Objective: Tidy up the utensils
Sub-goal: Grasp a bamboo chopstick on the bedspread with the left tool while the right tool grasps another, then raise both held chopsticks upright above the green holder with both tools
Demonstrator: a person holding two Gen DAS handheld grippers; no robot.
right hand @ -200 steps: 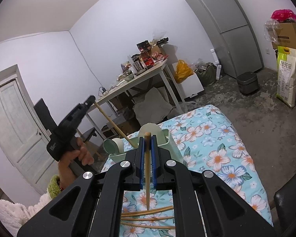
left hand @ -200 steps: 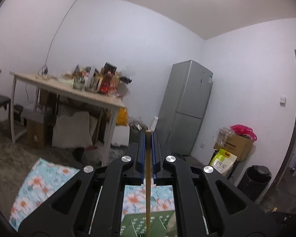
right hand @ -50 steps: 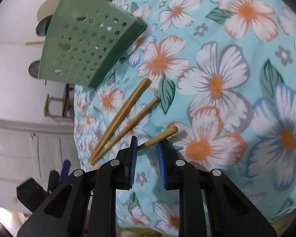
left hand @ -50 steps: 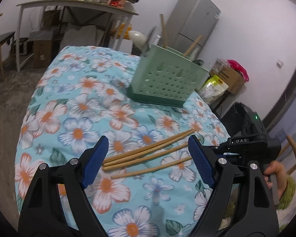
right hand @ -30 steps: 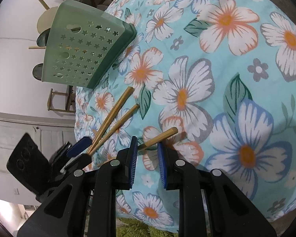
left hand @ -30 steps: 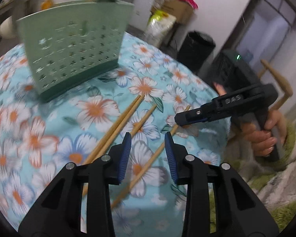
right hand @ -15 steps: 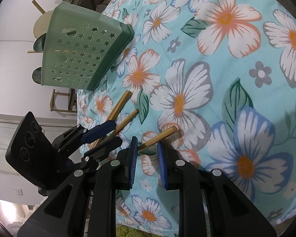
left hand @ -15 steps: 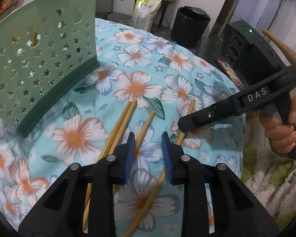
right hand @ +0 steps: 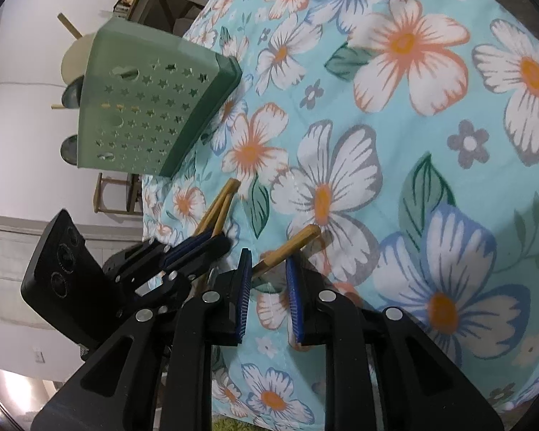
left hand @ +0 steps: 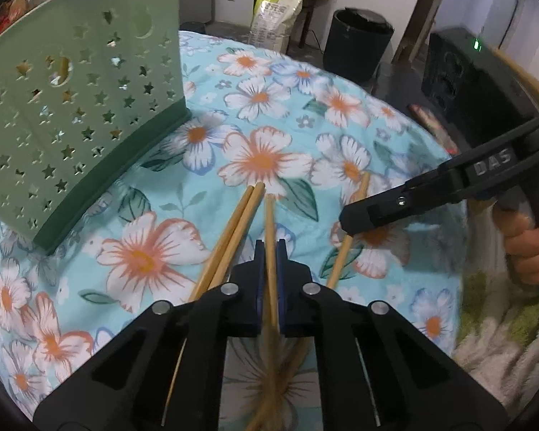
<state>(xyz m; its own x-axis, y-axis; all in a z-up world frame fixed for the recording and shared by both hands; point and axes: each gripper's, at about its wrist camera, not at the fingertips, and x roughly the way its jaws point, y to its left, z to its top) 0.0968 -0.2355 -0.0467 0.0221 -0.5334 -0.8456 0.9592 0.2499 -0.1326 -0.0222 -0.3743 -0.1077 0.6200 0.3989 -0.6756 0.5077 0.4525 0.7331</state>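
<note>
Several wooden chopsticks lie on the flowered cloth [left hand: 262, 100] in front of a green perforated basket [left hand: 72, 115] [right hand: 143, 107]. My left gripper [left hand: 269, 244] is shut on the middle chopstick [left hand: 269, 212], which still rests on the cloth. A pair of chopsticks [left hand: 239, 215] lies just to its left. My right gripper [right hand: 267, 262] stands over the rightmost chopstick [right hand: 294, 242]. That chopstick lies slantwise between the blue pads, which stand apart. From the left wrist view the right gripper [left hand: 345, 219] reaches in from the right, a hand [left hand: 528, 248] on its grip.
A wooden handle [right hand: 68, 23] sticks out above the basket. The table's rounded edge falls away on the right, toward a black bin [left hand: 359, 46] and a sack [left hand: 273, 18] on the floor. A chair [right hand: 115, 194] stands beyond the far side.
My left gripper came down over the chopsticks and its jaws closed onto the middle one. The right gripper has stayed put with the same gap around its chopstick.
</note>
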